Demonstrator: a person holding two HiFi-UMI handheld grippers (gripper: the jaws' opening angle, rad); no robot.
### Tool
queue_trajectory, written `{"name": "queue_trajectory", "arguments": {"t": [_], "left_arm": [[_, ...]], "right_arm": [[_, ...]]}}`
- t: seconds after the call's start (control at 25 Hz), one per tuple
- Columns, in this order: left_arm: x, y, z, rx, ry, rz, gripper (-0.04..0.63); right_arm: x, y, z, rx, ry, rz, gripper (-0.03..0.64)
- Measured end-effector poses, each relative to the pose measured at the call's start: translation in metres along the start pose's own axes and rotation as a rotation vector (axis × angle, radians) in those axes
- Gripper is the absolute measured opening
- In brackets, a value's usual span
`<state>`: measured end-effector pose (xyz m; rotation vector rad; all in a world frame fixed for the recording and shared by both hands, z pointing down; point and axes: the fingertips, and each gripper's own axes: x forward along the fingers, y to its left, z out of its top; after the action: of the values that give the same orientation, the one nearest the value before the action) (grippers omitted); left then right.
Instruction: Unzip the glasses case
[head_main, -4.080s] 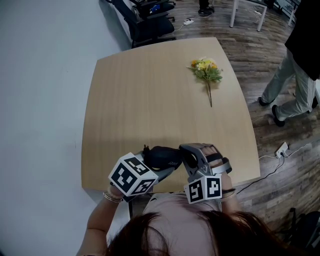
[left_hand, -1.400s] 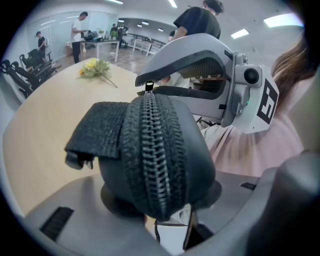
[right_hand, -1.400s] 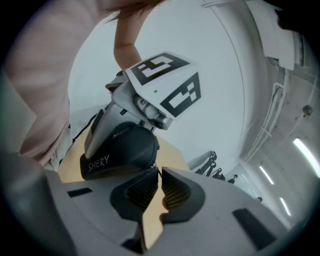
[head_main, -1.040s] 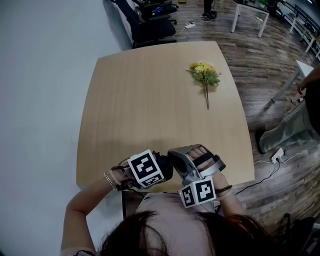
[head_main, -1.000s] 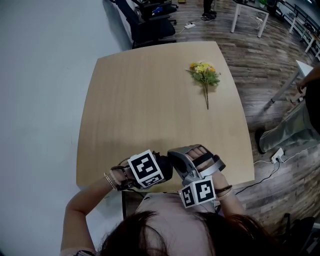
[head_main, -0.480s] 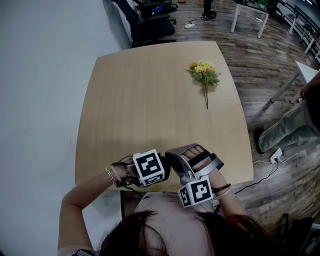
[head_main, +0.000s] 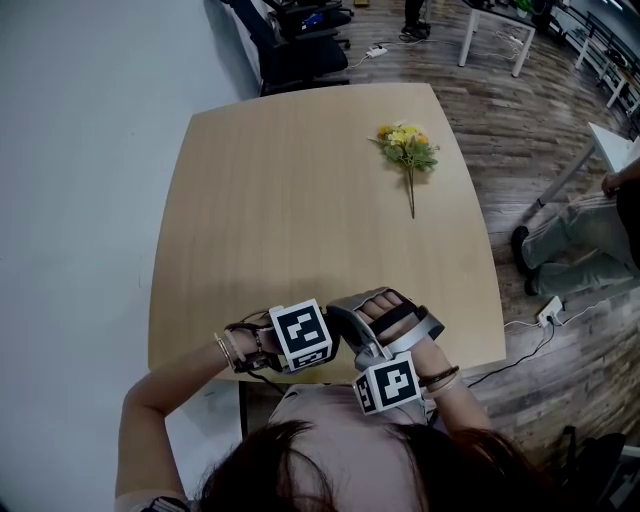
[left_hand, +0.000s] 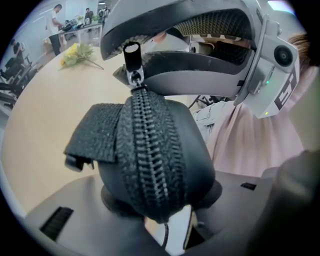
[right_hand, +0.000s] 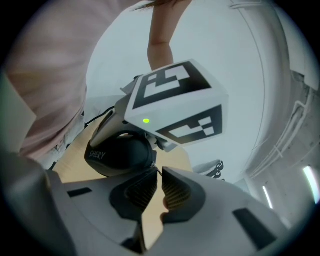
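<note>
Grip confirmed: your left gripper (left_hand: 160, 205) has its fingers (left_hand: 65, 220) clamped on the glasses case (left_hand: 197, 150) at the tabletop's (head_main: 300, 200) near edge, your right gripper's (right_hand: 157, 187) fingers (right_hand: 177, 192) pinch the zipper pull (left_hand: 132, 57), the zip looks closed, so next draw the pull steadily along the teeth (left_hand: 150, 145).

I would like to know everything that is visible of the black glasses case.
The glasses case is a black, rounded, hard-looking shell with a matte skin. A coarse black zip runs along its edge, closed wherever it shows, with the zipper pull at the far end. A woven fabric tab sticks out beside the zip. Pale lettering marks one side. The left tongs clamp the case; the right tongs seem to pinch the pull.
</note>
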<state>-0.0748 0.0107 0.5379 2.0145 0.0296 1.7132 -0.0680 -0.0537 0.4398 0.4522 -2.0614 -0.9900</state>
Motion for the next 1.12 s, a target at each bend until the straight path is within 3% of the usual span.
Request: {"name": "queue_trajectory", "arguments": {"t": [0.24, 0.76, 1.12], "left_arm": [[-0.001, 0.004, 0.0, -0.012, -0.032, 0.023, 0.207], [0.0, 0.027, 0.005, -0.02, -0.083, 0.162, 0.216], [-0.006, 0.042, 0.004, -0.099, -0.164, 0.216, 0.218]], "right_arm": [[0.002, -0.001, 0.002, 0.029, -0.01, -0.017, 0.032], [0.005, -0.003, -0.006, 0.106, -0.004, -0.049, 0.04], [0.002, -0.013, -0.03, 0.198, 0.042, -0.094, 0.04]]}}
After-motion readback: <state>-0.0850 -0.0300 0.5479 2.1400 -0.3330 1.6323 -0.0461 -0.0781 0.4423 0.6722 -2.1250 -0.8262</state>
